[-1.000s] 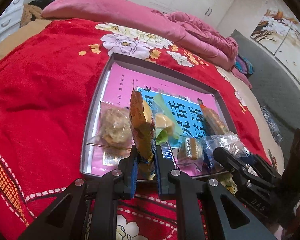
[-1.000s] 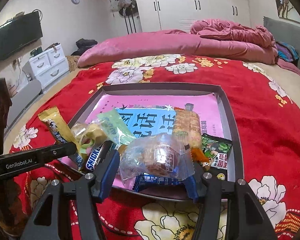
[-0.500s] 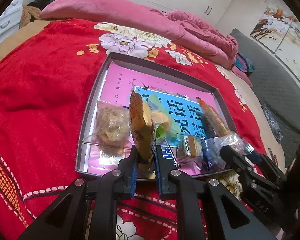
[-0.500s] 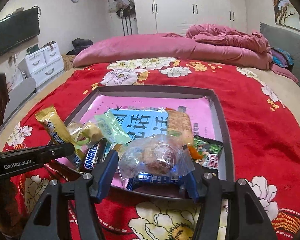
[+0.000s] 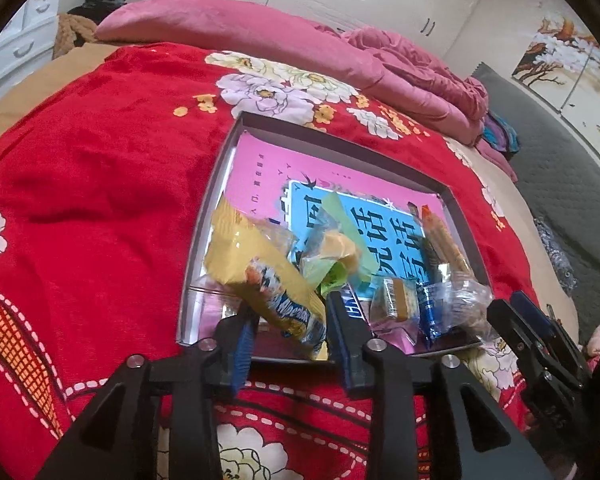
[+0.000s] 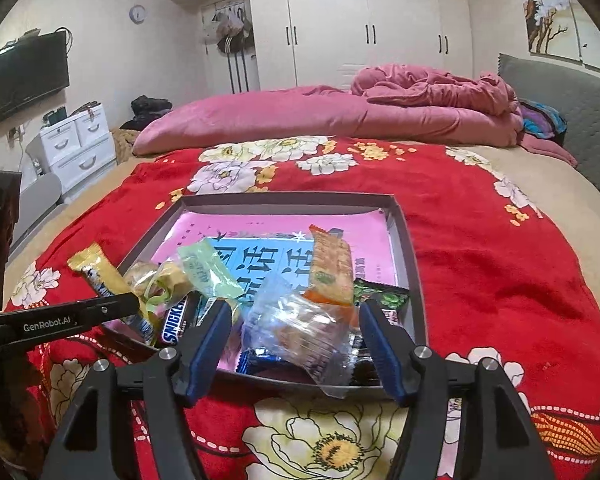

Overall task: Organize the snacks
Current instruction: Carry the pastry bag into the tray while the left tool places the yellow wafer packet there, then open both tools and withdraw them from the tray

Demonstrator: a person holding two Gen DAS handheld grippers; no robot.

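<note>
A shallow grey tray [image 5: 340, 148] lined with a pink and blue sheet lies on the red bedspread and holds several snacks. My left gripper [image 5: 290, 332] hovers at its near edge, jaws opening. A yellow snack packet [image 5: 252, 264] leans loose between them, tipped toward the left finger. My right gripper [image 6: 296, 340] is at the tray's [image 6: 288, 200] near right corner, jaws also opening. A clear bag with a pastry [image 6: 300, 328] sags between its fingers, clear of the left pad. A Snickers bar [image 6: 174, 324] and an orange cracker pack [image 6: 330, 272] lie inside.
Red floral bedspread [image 6: 480, 272] surrounds the tray. A pink duvet and pillow [image 6: 300, 120] lie across the far side of the bed. White drawers [image 6: 76, 144] and a wall TV [image 6: 20, 76] stand at the left, wardrobes behind.
The left jaws parted and the yellow packet fell from upright to a lean. The right jaws widened, the clear bag slumped, and the right gripper drew back a little from the tray.
</note>
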